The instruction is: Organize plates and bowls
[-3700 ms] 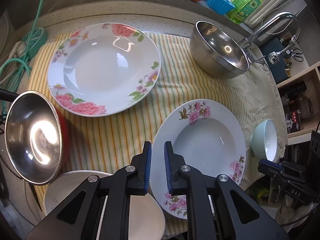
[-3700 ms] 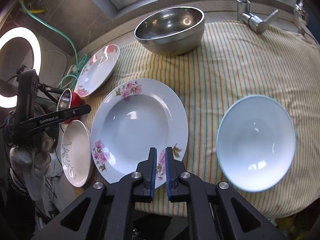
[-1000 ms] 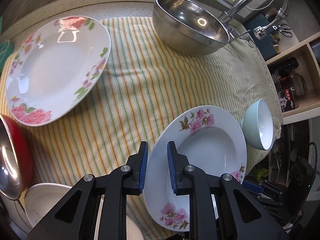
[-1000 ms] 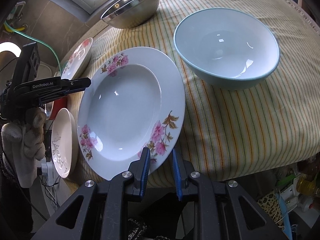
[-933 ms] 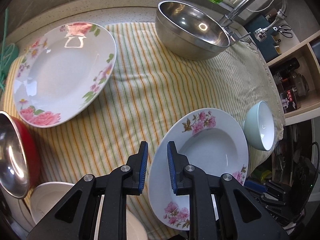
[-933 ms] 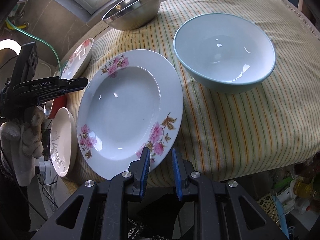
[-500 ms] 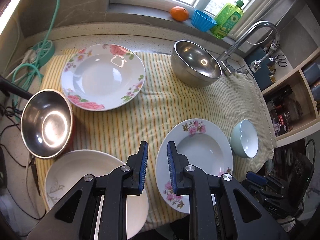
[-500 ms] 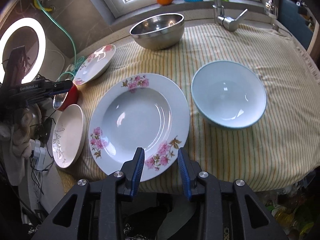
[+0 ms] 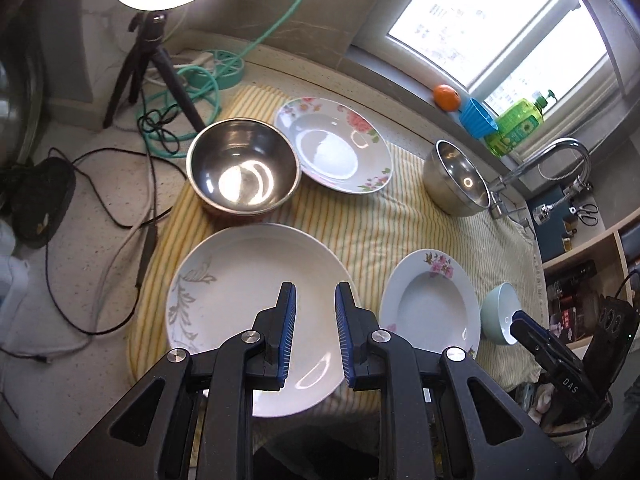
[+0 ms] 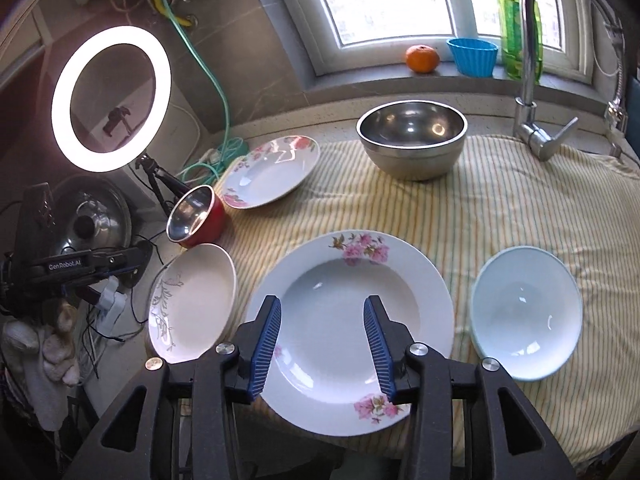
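Right gripper (image 10: 322,342) jaws wide apart, empty, above pink-blossom plate (image 10: 348,332) | left gripper (image 9: 315,334) parted, empty, over cream plate (image 9: 256,312) | risk: both plates overhang striped cloth (image 10: 500,200) front edge; a clumsy rim pinch could tip one off.

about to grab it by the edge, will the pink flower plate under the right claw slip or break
The pink flower plate looks glazed and glossy, so its rim may slip between the right claw pads. It is likely rigid ceramic, breakable if dropped. Its near edge seems to overhang the striped cloth, which may help a rim grip.
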Demonstrator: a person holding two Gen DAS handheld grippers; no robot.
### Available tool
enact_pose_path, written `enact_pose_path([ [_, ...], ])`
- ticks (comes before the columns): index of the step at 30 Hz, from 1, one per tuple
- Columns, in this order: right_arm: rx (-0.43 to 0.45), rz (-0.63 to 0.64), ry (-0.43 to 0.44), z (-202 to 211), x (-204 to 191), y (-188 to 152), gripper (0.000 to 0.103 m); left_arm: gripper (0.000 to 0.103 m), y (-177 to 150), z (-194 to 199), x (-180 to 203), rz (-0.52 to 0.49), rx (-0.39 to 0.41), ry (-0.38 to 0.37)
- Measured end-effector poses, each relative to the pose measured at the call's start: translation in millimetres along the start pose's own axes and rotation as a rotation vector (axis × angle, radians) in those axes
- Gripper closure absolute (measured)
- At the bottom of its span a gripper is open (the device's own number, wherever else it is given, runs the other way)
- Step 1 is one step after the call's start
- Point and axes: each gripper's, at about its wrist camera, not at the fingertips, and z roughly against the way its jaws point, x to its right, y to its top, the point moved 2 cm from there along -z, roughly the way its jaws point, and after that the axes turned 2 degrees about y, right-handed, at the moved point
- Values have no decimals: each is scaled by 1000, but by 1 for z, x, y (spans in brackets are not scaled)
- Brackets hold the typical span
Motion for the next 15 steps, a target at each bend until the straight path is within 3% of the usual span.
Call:
enact_pose_path([
  [2,-6,22,28,-8,-9,7,47,85,-6,4,-14,44,13,24],
  [9,-94,100,36,-47,-41,18,48,76,-23,6,-59,148,29,106],
  [15,-174,117,81,-82,-59,17,48,76,-32,-2,-77,185,18,144],
])
